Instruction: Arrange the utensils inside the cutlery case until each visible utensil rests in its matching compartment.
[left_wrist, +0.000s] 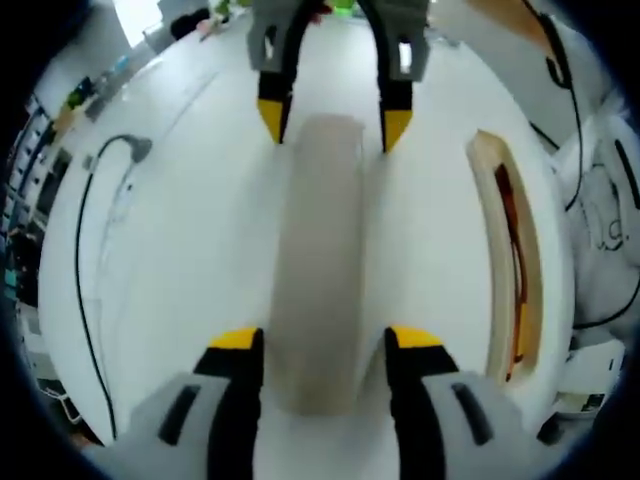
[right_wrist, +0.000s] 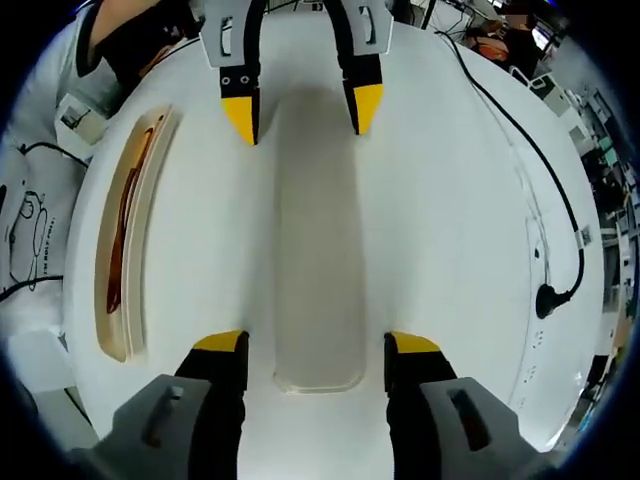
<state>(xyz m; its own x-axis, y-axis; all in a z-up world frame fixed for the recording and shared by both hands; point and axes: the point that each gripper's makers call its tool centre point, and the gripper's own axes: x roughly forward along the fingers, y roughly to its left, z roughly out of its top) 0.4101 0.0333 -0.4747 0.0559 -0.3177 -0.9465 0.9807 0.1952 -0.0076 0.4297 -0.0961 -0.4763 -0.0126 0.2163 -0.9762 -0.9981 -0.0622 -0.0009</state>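
The left claw (left_wrist: 326, 340) and right claw (right_wrist: 316, 345) are facing each other, both spread wide and gripping nothing, straddling opposite ends of one pale lid (right_wrist: 318, 250) lying on the white counter (right_wrist: 450, 220). One wooden cutlery case (right_wrist: 128, 230) is sitting beside it, its reddish contents too blurred to count.

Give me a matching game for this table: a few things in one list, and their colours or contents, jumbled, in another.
Things:
1. wooden cutlery case
2. long pale tray
3. cable
4. fingertips

Descriptions:
A. yellow
B. black, ends in a plug
C. holds reddish-brown utensils
D. lies on the white table, between the jaws

Pairs: 1-C, 2-D, 3-B, 4-A.
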